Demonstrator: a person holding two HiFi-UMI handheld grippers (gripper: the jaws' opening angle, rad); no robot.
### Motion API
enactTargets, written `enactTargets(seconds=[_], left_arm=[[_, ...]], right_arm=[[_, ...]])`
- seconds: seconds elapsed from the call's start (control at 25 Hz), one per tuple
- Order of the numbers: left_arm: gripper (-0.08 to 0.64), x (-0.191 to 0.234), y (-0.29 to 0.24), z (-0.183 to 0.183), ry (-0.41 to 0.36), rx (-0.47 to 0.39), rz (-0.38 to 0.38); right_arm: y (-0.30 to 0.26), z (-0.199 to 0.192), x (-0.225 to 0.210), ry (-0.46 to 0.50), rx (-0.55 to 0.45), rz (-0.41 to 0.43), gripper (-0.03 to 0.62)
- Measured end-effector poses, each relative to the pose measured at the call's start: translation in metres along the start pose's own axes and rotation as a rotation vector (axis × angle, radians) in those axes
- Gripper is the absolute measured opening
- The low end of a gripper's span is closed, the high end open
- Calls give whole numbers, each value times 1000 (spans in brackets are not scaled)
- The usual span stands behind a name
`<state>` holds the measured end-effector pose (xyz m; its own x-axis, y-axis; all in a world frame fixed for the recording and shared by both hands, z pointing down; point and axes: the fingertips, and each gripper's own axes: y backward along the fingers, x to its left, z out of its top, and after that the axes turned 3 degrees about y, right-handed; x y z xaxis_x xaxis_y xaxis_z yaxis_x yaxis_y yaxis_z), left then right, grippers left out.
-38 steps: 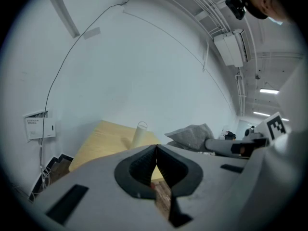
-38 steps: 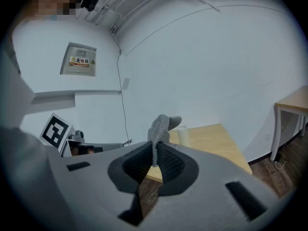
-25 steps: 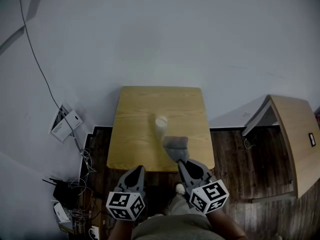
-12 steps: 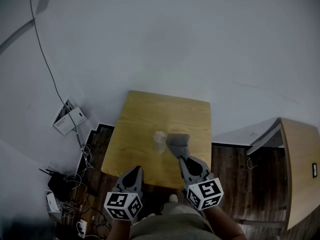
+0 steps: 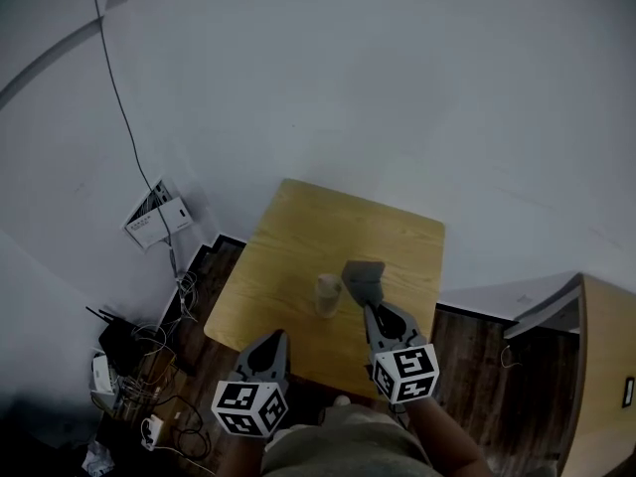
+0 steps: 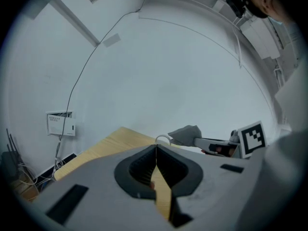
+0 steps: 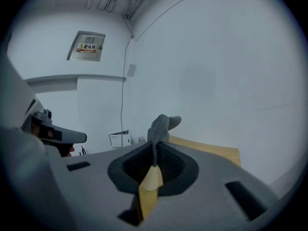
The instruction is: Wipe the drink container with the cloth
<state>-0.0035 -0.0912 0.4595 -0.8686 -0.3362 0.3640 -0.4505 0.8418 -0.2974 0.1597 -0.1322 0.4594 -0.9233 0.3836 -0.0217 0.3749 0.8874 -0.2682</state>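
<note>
Clamping grey cloth (image 5: 363,275) beside cup (image 5: 327,290), right tongs (image 5: 367,307); left tongs (image 5: 272,336) together, empty, over near table (image 5: 308,229) edge.

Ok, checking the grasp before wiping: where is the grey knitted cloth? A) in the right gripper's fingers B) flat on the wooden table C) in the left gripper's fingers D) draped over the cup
A: the right gripper view shows the grey knitted cloth sticking up out of the right gripper, which is shut on it.
</note>
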Motion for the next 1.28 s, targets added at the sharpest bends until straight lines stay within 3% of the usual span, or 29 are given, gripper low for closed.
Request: enactTargets(seconds=[0.6, 0.88, 1.28], left_arm=[[2, 8, -14, -8, 41, -32, 131], [2, 9, -18, -12, 41, -16, 167], [2, 13, -17, -18, 39, 26, 177]], right_arm=[[-49, -32, -7, 37, 83, 129, 14], [-60, -48, 1, 70, 118, 197, 14], [-75, -78, 7, 85, 187, 216, 14]])
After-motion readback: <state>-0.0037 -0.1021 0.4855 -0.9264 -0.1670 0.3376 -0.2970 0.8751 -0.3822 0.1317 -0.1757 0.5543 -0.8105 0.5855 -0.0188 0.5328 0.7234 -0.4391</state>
